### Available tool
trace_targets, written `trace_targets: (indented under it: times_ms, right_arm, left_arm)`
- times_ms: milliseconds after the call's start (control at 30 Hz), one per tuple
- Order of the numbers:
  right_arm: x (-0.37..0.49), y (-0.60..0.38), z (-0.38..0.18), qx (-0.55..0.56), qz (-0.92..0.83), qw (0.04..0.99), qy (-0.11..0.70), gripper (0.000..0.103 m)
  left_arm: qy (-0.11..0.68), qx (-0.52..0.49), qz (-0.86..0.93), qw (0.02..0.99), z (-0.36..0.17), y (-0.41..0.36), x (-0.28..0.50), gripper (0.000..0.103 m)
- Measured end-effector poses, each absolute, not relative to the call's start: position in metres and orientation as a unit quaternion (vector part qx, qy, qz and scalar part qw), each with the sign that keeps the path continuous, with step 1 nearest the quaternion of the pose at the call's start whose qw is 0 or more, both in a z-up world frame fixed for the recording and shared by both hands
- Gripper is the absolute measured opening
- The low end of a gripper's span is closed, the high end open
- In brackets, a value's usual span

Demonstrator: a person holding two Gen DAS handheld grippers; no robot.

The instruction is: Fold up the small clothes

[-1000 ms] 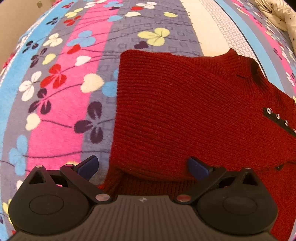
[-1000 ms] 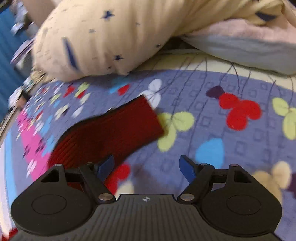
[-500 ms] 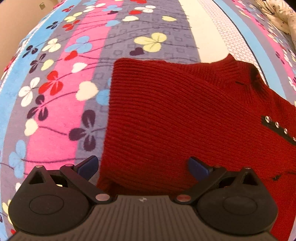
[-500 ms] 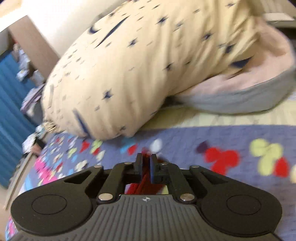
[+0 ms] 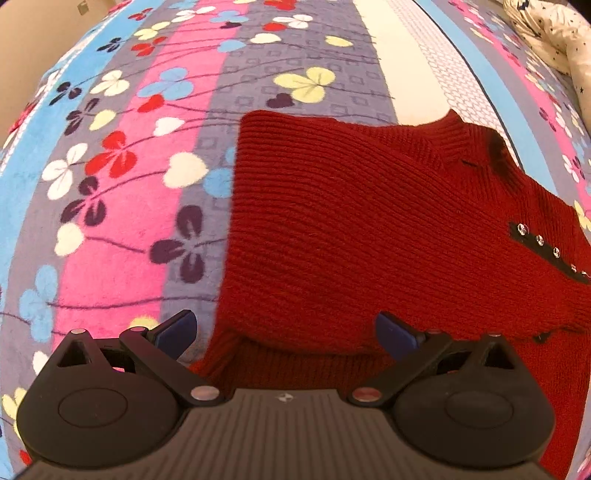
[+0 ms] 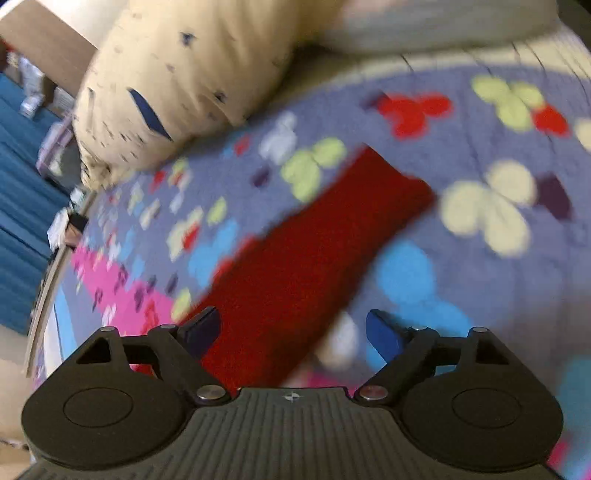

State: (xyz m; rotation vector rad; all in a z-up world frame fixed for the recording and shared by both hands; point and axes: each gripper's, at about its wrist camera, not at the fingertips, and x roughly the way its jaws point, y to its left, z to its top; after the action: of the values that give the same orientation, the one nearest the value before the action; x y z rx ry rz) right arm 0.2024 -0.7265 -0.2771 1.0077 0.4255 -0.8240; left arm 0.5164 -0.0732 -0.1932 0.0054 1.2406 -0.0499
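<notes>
A dark red knit sweater (image 5: 369, 229) lies on the flowered bedspread (image 5: 122, 206), one side folded over, with a black strip of shiny studs (image 5: 546, 247) at the right. My left gripper (image 5: 286, 332) is open and empty, hovering over the sweater's near folded edge. In the blurred right wrist view the sweater's red sleeve (image 6: 306, 266) stretches diagonally across the bedspread (image 6: 498, 258). My right gripper (image 6: 293, 332) is open and empty above the sleeve's near part.
A cream pillow with dark specks (image 6: 184, 81) lies at the head of the bed, with pale bedding (image 6: 443, 22) beside it. A spotted white cloth (image 5: 554, 33) sits at the far right of the left wrist view. Blue curtains (image 6: 18, 184) hang beyond the bed edge.
My right gripper was shut on the sleeve half a second ago and raised; now it is open and the sleeve lies flat. The left gripper has barely shifted over the sweater.
</notes>
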Motion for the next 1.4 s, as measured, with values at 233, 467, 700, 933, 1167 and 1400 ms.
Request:
trace_targets:
  times_ms: [233,467,700,933,1167,1400]
  right_arm:
    - [0.261,-0.703,-0.201,0.358,-0.438,0.808,0.165,0.012]
    - [0.350,-0.471,-0.096,0.102,-0.215,0.963,0.128,0.013]
    - [0.363,-0.257,-0.182,0.006,0.098,0.948,0.304,0.055]
    - [0.336,-0.352,-0.195,0.081,-0.026,0.933,0.350,0.056]
    - [0.361,-0.456,-0.202,0.130,-0.168,0.920,0.329,0.040]
    - [0.351,-0.441,-0.215,0.145,-0.178,0.917,0.327,0.041]
  left_arm:
    - [0.568,-0.025,-0.008,0.823,-0.182,-0.023,0.510,0.103]
    - [0.545,-0.062,-0.003,0.836,-0.172,0.022,0.498,0.103]
    - [0.539,-0.111,-0.002,0.835,-0.178,0.045,0.495,0.103]
    - [0.531,-0.109,-0.045,0.839,-0.181,0.025,0.502,0.103]
    - [0.518,-0.079,-0.112,0.844,-0.174,-0.033,0.523,0.103]
    - [0.551,-0.070,-0.144,0.819,-0.193,-0.074,0.550,0.100]
